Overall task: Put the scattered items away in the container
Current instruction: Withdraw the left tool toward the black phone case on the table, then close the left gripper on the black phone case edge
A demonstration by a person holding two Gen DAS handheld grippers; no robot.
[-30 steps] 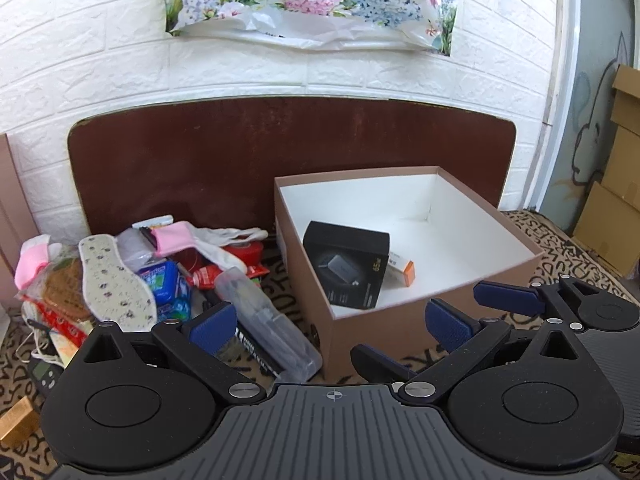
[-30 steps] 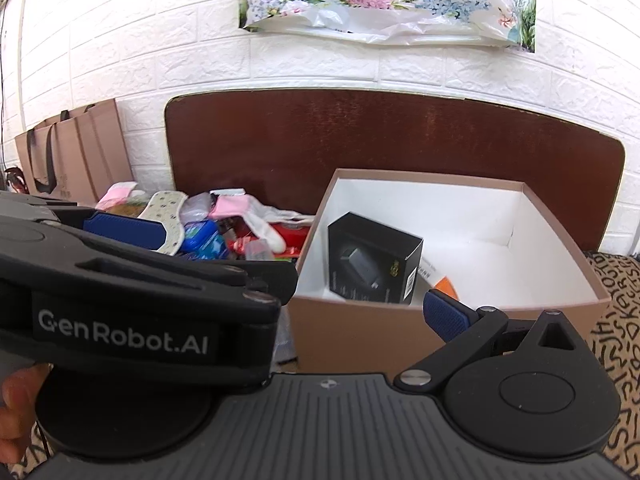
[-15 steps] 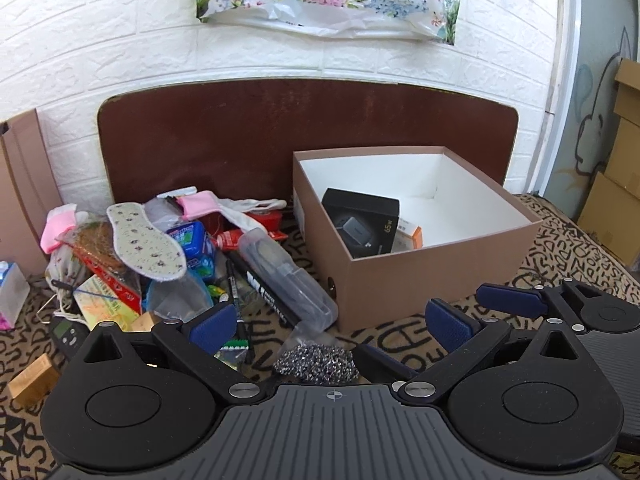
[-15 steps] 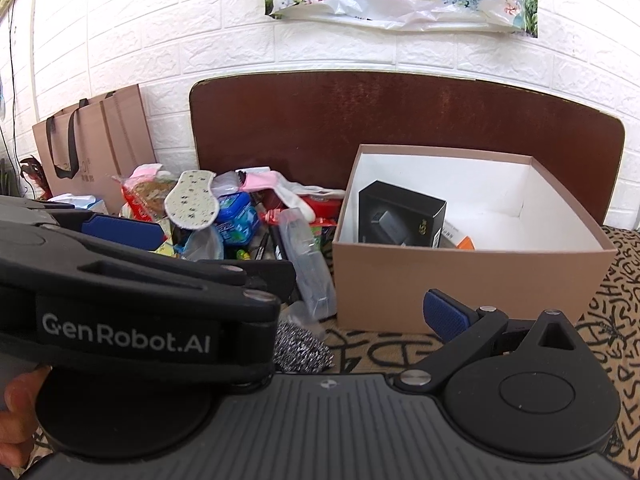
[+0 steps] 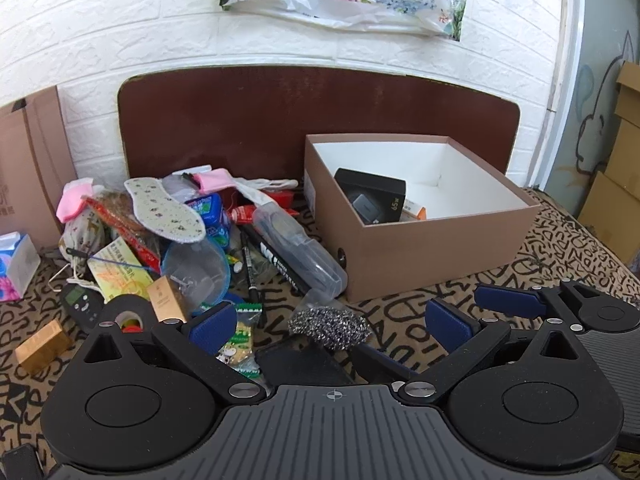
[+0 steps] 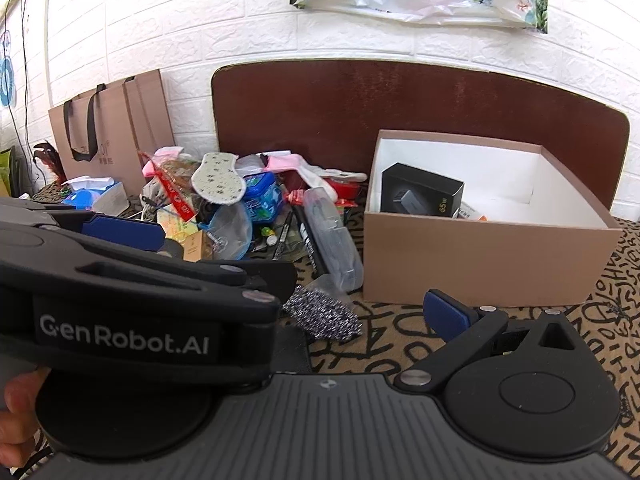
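A brown cardboard box (image 5: 440,252) (image 6: 480,260) with white inside stands on the right. A black charger box (image 5: 374,196) (image 6: 420,196) and a small orange-white pack (image 5: 414,212) lie in it. A pile of scattered items lies to its left: a spotted insole (image 5: 164,210) (image 6: 218,178), a blue tub (image 5: 210,210), a clear plastic case (image 5: 300,252) (image 6: 334,236), a steel scourer (image 5: 328,326) (image 6: 320,316). My left gripper (image 5: 330,324) is open, just short of the scourer. My right gripper (image 6: 304,308) is open and empty; its left finger is hidden behind the left gripper.
A dark brown board (image 5: 320,120) leans on the white brick wall behind. A paper shopping bag (image 6: 112,136) and a tissue pack (image 5: 16,260) stand at the left. Cardboard boxes (image 5: 620,184) are stacked at the far right. The patterned cloth (image 5: 560,248) covers the surface.
Both grippers have pulled back from the box, so the pile, the scourer and the surface in front now show. Both stay open and empty.
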